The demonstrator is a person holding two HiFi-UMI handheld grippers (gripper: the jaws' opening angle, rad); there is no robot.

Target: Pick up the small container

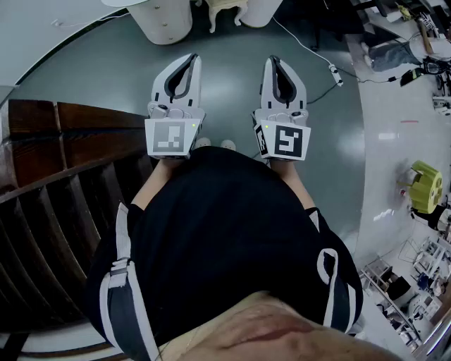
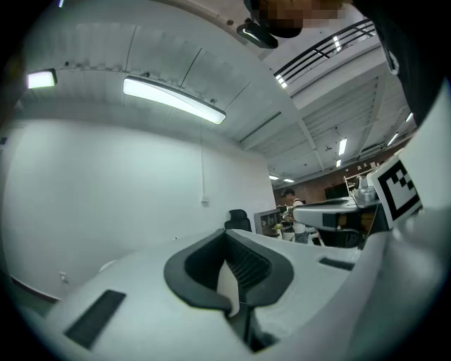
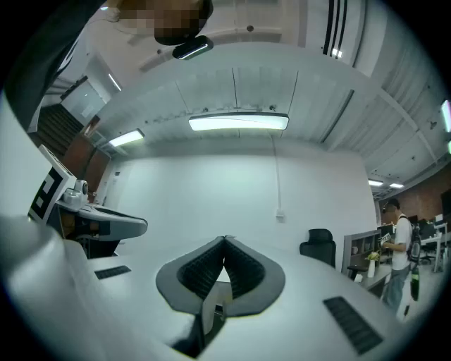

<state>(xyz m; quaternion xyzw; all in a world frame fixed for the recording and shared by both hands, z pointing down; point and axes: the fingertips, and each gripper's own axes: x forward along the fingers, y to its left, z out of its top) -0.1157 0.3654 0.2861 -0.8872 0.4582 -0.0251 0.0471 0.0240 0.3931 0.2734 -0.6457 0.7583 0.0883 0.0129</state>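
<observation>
No small container shows in any view. In the head view I hold both grippers side by side in front of my dark-clothed body, above a grey floor. The left gripper (image 1: 191, 59) has its jaws closed tip to tip with nothing between them. The right gripper (image 1: 273, 60) stands the same way, shut and empty. In the left gripper view the left gripper (image 2: 227, 232) points at a white wall and ceiling. The right gripper (image 3: 225, 239) in its own view also faces a white wall, pads together.
Dark wooden steps (image 1: 63, 162) lie at my left. White rounded furniture bases (image 1: 165, 21) stand ahead, and a cable (image 1: 310, 53) runs across the floor. A yellow object (image 1: 426, 185) sits at the right. An office chair (image 3: 318, 247) and a standing person (image 3: 398, 257) are far off.
</observation>
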